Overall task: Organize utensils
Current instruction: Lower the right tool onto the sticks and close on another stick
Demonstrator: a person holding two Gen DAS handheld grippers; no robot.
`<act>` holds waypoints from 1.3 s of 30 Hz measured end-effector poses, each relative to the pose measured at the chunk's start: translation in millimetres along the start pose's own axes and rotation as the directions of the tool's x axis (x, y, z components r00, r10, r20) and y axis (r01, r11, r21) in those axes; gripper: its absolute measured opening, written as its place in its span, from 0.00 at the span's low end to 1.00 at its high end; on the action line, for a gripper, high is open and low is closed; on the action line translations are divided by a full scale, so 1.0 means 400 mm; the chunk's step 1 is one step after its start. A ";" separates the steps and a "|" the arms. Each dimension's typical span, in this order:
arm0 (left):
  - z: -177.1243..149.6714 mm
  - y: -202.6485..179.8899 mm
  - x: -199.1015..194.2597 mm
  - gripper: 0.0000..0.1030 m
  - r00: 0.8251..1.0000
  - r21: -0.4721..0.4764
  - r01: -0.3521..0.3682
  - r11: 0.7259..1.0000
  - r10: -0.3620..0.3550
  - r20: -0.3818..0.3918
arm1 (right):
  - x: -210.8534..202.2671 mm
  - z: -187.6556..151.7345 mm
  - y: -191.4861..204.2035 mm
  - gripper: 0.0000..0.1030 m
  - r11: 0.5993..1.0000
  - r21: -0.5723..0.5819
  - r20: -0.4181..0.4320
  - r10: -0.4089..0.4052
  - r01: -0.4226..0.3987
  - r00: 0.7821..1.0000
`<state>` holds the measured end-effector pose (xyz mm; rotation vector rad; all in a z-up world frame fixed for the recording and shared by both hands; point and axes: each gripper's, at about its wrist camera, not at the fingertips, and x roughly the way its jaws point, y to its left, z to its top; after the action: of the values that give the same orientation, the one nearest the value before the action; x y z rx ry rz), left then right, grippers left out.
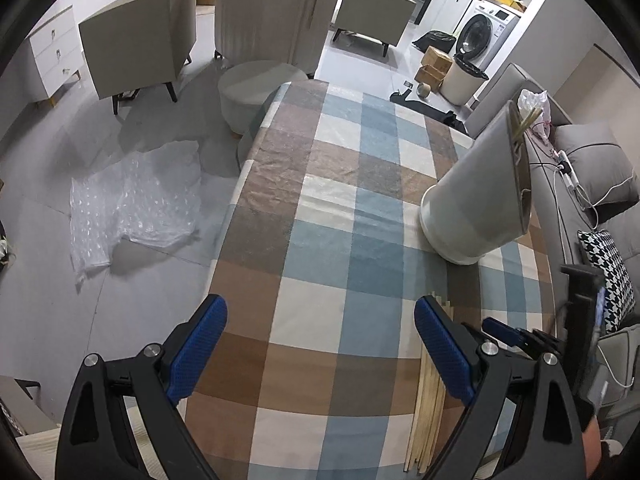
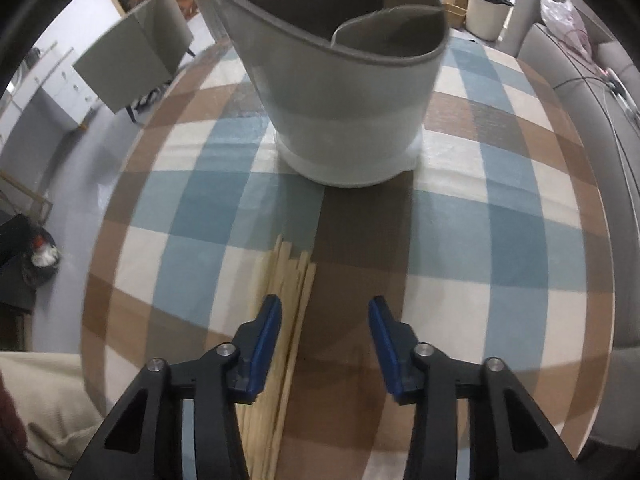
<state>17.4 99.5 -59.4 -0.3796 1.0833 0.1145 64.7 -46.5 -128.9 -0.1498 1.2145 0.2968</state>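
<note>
The sticks (image 2: 280, 320) are thin, pale wood, lying flat in a bundle, tips pointing at the cup (image 2: 344, 92). Both grippers' (image 1: 320, 344) (image 2: 324, 344) fingers are apart, holding nothing.

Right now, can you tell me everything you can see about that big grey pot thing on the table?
The utensil holder is a tall, pale grey container, smooth like plastic or ceramic, widening upward from a lighter stepped base. Its rim is darker, and a curved divider splits the inside into compartments. It stands upright on the checked tablecloth, beyond the loose chopsticks lying flat, not touching them. In the left wrist view a few chopsticks already stick out of its top. No claw touches it.
</note>
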 end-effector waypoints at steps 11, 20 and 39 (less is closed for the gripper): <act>0.012 0.037 0.019 0.89 0.999 -0.057 0.012 0.998 -0.014 -0.044 | 0.034 0.006 0.005 0.24 0.999 -0.002 -0.037 -0.033 0.033 0.999; 0.009 0.037 0.023 0.89 0.999 -0.054 -0.001 0.999 -0.002 -0.053 | 0.035 0.022 0.021 0.24 0.998 -0.041 -0.038 -0.051 0.050 0.998; 0.004 0.011 0.047 0.89 0.996 -0.023 -0.044 0.999 0.042 -0.079 | 0.036 0.025 -0.024 0.08 0.998 0.059 -0.002 0.036 -0.036 0.999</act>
<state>26.4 102.3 -76.1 -0.3859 1.1687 0.1529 81.2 -50.8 -139.3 -0.0779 1.2290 0.2917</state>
